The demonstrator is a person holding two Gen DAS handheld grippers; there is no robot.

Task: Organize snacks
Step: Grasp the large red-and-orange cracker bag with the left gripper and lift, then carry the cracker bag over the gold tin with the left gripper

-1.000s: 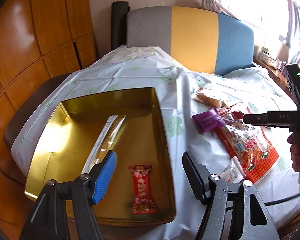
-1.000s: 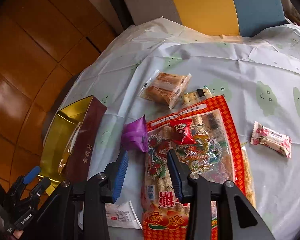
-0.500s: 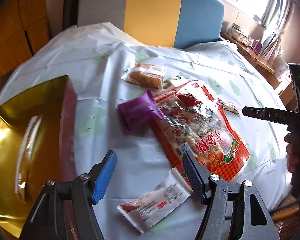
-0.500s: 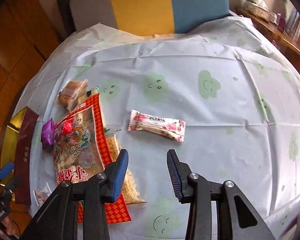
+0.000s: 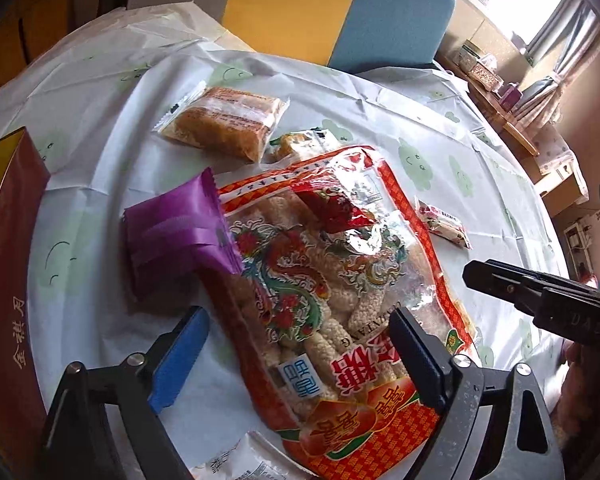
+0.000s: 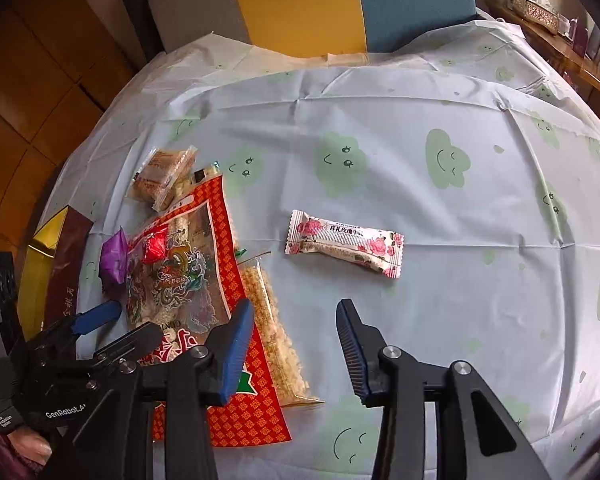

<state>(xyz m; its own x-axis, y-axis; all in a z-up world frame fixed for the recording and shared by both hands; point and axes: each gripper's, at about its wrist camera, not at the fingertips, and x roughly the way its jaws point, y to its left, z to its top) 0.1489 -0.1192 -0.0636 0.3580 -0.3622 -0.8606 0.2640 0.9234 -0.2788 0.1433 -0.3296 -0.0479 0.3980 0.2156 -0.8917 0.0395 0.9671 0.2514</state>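
Observation:
My left gripper hangs over the big red snack bag. Its jaws are opening, and the bag's lower half lies below and between the pads, which do not press on it. A purple packet leans on the bag's left edge and a small red candy lies on top. My right gripper is above bare tablecloth, its jaws opening with nothing between them. A pink floral packet lies just beyond its tips. The gold tin's maroon wall stands at the left.
A brown cake packet lies behind the bag, a white packet at the front edge, and a clear crumbly bar is half under the bag. The round table's cloth drops off at the rim. A padded chair stands behind.
The left gripper swung right from over the gold tin to the snack pile and sank, and its jaws widened. The right gripper moved right from the red bag toward the pink floral packet.

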